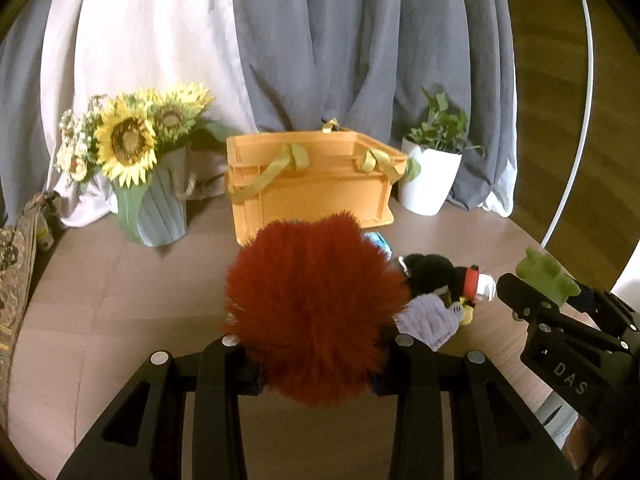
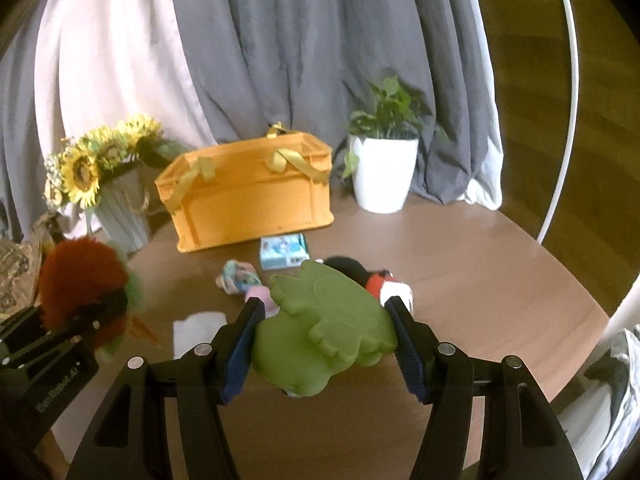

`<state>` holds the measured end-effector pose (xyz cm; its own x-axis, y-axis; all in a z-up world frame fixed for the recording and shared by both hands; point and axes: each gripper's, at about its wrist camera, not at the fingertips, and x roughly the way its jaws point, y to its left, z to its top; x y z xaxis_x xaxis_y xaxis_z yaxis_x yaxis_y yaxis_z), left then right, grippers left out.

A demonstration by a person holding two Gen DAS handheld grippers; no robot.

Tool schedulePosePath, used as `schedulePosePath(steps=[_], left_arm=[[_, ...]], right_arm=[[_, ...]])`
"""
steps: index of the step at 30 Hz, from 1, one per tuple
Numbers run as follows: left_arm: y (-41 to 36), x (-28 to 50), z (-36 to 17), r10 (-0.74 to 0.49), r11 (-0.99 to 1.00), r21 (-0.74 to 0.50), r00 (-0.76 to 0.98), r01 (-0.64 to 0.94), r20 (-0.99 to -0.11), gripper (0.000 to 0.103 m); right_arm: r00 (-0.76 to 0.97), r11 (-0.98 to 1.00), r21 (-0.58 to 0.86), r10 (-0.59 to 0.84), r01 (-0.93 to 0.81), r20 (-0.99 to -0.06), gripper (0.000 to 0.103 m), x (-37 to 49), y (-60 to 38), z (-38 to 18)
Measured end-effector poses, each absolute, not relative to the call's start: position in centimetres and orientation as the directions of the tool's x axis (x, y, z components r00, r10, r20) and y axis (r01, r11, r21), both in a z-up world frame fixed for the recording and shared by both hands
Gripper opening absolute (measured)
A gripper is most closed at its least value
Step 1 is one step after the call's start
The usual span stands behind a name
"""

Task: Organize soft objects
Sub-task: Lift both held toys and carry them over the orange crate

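My left gripper is shut on a fluffy red pom-pom toy, held above the round table; it also shows at the left of the right wrist view. My right gripper is shut on a green squishy toy, also seen in the left wrist view. An orange crate with yellow-green straps stands at the back. On the table lie a black plush mouse, a lilac soft piece, a pastel soft toy and a pink one.
A sunflower vase stands left of the crate, a white plant pot to its right. A small blue box and a white paper lie on the brown table. Grey and white curtains hang behind.
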<state>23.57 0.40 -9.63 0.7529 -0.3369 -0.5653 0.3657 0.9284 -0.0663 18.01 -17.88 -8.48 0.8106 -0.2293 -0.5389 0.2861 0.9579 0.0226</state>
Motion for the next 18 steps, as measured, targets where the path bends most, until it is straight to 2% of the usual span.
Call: schedulePosePath(steps=[11,18], left_arm=[[-0.4,24.6,-6.5,-0.311,0.940,-0.040,0.804,0.339,-0.507,0.035],[-2.2,25.9,-5.0,-0.261,0.961,-0.053,0.827,0.271,-0.498,0.035]], right_arm=[[0.849,0.968,0.040,-0.198,0.248,-0.489,0.063,19.1,-17.8,-5.9],[0.880,0.985,0.054,-0.122,0.164,-0.459,0.063,21.4,-19.8,-4.4]])
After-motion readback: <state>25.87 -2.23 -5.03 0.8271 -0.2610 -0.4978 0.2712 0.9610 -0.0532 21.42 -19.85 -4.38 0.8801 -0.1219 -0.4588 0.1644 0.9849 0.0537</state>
